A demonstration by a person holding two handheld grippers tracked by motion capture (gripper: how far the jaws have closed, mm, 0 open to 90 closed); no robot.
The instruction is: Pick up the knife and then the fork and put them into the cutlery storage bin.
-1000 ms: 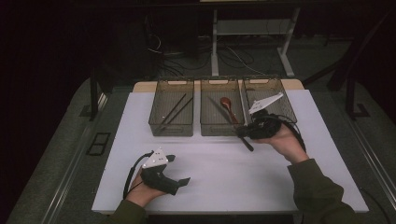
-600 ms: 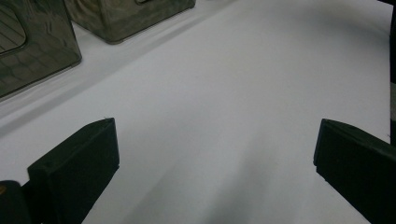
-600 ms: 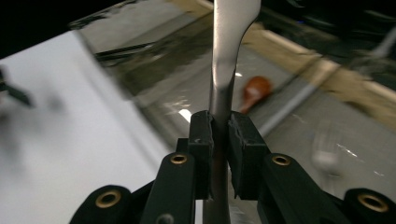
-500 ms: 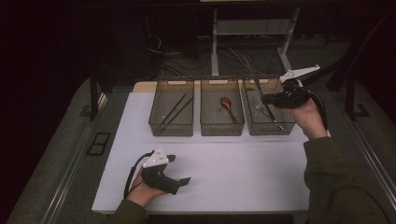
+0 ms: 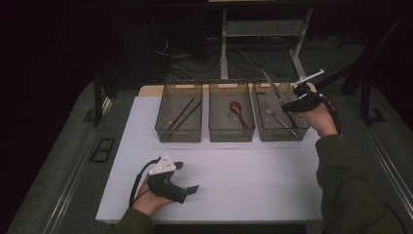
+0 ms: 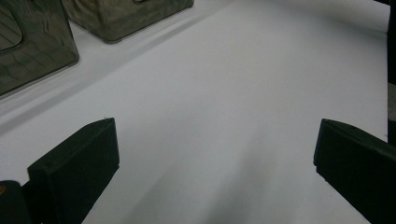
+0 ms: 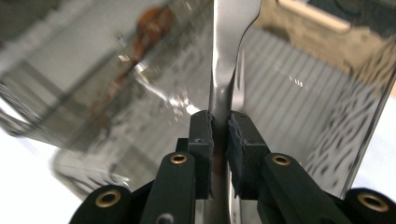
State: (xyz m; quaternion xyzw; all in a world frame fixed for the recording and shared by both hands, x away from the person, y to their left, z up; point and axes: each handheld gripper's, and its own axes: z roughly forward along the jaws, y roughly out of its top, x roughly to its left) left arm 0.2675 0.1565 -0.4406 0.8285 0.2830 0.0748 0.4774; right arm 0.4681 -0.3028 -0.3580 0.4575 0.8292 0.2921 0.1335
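- Left tool (image 5: 187,178) lies low on the white worktop (image 5: 243,170) at about 7 o'clock of the high view, held in the person's left hand (image 5: 146,200); its own view shows the two black jaws standing wide apart with bare worktop between them, nothing gripped.
- Sleeve (image 5: 350,185) of the right arm runs up the 4 o'clock side of the high view toward the bins.
- Right tool (image 5: 287,106) is held by the right hand (image 5: 319,117) at roughly 2 o'clock, over the right bin (image 5: 263,131).
- Its jaws are clamped on the handle of a metal knife (image 7: 224,70); in the right gripper view the pads press on both sides of the flat steel, and the knife runs on toward 12 o'clock.
- In the high view the knife's blade slants up toward 11 o'clock from that tool, above the right bin's far end.
- Fork (image 5: 278,118) lies inside the right bin, below the held knife.
- Middle bin (image 5: 231,134) holds a brown spoon (image 5: 237,111).
- Left bin (image 5: 178,134), at 11 o'clock from the left tool, holds dark chopsticks (image 5: 181,116) lying aslant.
- All three bins stand side by side along the worktop's far edge, just beside one another.
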